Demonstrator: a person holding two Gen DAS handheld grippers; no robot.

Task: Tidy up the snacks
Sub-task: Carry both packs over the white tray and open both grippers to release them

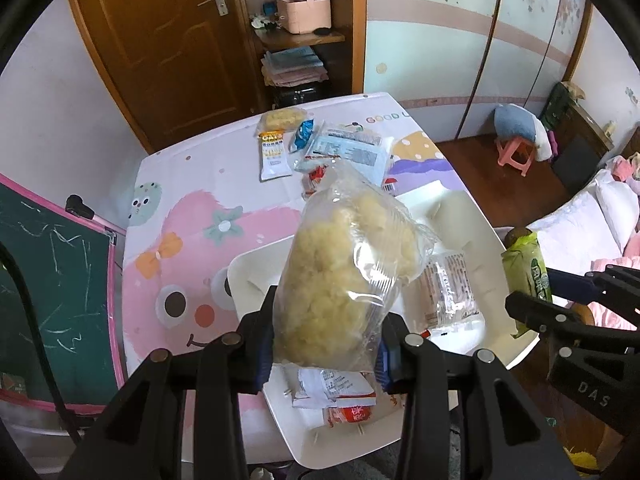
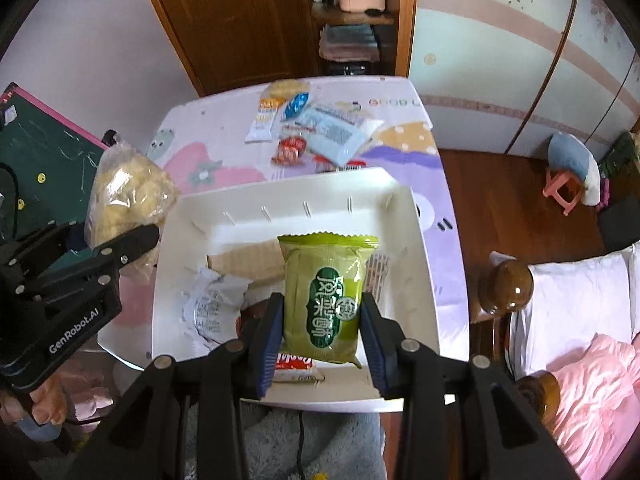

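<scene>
1. We see the left claw [image 1: 326,350] clamped on a clear bag of pale yellow puffed snack [image 1: 348,272]; its blue pads press the bag's lower sides, and the bag stands nearly upright above the white tray [image 1: 476,216].
2. In the right wrist view the same bag [image 2: 128,204] sits at the tray's left edge, held by the left claw [image 2: 132,248].
3. The right claw [image 2: 322,334] is closed on a green snack packet [image 2: 326,296], gripping its lower half from both sides, with the packet upright over the white tray [image 2: 404,216].
4. From the left wrist view that green packet [image 1: 526,276] appears at the tray's right edge.
5. Inside the tray we see a crumpled clear wrapper with print [image 2: 212,304], a brown cardboard piece [image 2: 248,264] and a red and white packet [image 2: 294,366] below the green one.
6. The tray rests on the worktop [image 1: 180,184], which carries a cartoon cloth.
7. At the far end lie loose snacks: an oat bar packet [image 1: 274,154], a blue packet [image 1: 304,134] and a large pale blue bag [image 1: 346,150].
</scene>
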